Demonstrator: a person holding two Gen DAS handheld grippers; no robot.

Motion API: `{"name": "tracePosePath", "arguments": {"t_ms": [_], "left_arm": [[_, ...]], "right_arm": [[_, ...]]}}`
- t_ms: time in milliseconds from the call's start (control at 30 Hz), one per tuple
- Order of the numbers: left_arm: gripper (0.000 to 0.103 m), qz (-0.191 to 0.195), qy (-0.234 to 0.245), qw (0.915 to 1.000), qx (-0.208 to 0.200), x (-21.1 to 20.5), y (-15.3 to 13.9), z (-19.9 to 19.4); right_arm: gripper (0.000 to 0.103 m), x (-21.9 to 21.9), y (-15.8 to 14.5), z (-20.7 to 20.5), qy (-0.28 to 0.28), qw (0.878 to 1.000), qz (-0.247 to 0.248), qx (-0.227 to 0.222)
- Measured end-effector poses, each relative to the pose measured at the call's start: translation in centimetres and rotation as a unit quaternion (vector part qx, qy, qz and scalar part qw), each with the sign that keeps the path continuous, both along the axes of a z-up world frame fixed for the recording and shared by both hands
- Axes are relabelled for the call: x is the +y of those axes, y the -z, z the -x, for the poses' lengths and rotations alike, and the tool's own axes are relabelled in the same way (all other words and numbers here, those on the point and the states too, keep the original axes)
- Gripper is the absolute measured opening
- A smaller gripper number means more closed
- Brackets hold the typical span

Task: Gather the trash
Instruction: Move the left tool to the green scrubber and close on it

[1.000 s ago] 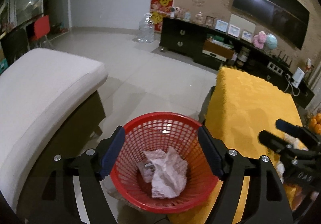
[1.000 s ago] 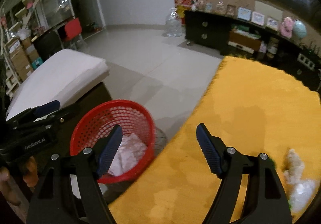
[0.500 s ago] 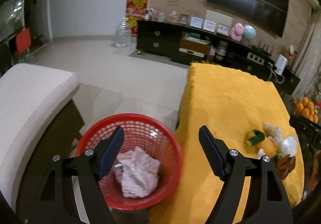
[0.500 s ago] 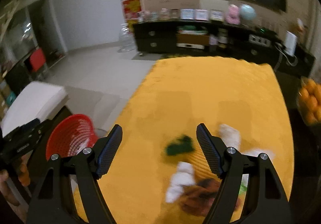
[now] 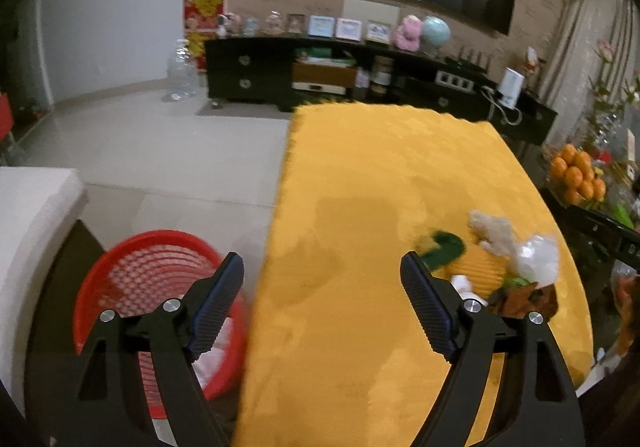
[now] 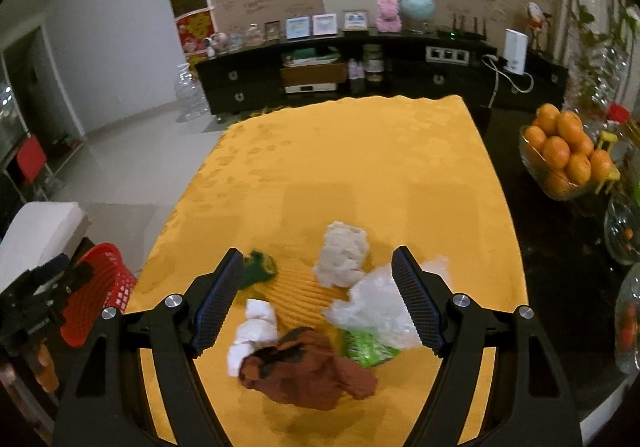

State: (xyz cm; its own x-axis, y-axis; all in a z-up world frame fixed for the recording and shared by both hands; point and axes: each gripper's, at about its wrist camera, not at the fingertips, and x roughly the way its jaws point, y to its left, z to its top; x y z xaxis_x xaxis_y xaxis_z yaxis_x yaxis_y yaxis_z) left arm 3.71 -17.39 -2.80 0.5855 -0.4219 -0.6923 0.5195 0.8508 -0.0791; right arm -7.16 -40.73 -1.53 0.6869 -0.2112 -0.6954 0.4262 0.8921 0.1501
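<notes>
Nearest to me, my right gripper (image 6: pixel 316 295) hangs over the heap of litter with its jaws wide apart and nothing between the pads; I hold it spread like that so it can drop around whichever piece I choose. Right under it lies the brown crumpled wrapper (image 6: pixel 308 371), touching a white wad (image 6: pixel 252 331) on its left and a green scrap (image 6: pixel 364 347) on its right. Just beyond, a clear plastic bag (image 6: pixel 376 307) leans against a pale crumpled tissue (image 6: pixel 342 255), and a dark green piece (image 6: pixel 258 267) sits by the left finger. All of it is bunched on the near part of the yellow tablecloth (image 6: pixel 340 151), which makes one approach enough for several picks, I judge.

My left gripper (image 5: pixel 322 305) is also empty, and its jaws have just been opening further. It hovers over the table's left edge, between the heap and the red basket (image 5: pixel 132 271), which stands on the floor just beside the table. The basket sits there, I reckon, so trash can travel a short way off the edge and drop in; something pale already lies inside.

Further back, a bowl of oranges (image 6: pixel 560 151) stands well apart from the heap on the dark side surface, so it is not trash. Beyond that is the dark TV cabinet (image 6: pixel 360 79).
</notes>
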Motion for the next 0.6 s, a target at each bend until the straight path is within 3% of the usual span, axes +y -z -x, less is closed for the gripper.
{"name": "tracePosePath", "arguments": {"t_ms": [167,333,600], "left_arm": [[0.078,-0.024,0.036,0.9991,0.003,-4.0,1.1,0.3],[0.078,-0.027,0.088,0.9950,0.040,-8.0,2.4,-0.2],[0.078,-0.072,0.138,0.9874,0.030,-13.0,5.3,-0.8]], "right_arm": [[0.077,-1.1,0.2,1.1,0.010,1.000,-0.005,-0.001],[0.077,-2.5,0.6,2.1,0.021,0.999,-0.025,-0.001],[0.077,-4.2,0.5,3.1,0.041,0.998,-0.044,-0.010]]}}
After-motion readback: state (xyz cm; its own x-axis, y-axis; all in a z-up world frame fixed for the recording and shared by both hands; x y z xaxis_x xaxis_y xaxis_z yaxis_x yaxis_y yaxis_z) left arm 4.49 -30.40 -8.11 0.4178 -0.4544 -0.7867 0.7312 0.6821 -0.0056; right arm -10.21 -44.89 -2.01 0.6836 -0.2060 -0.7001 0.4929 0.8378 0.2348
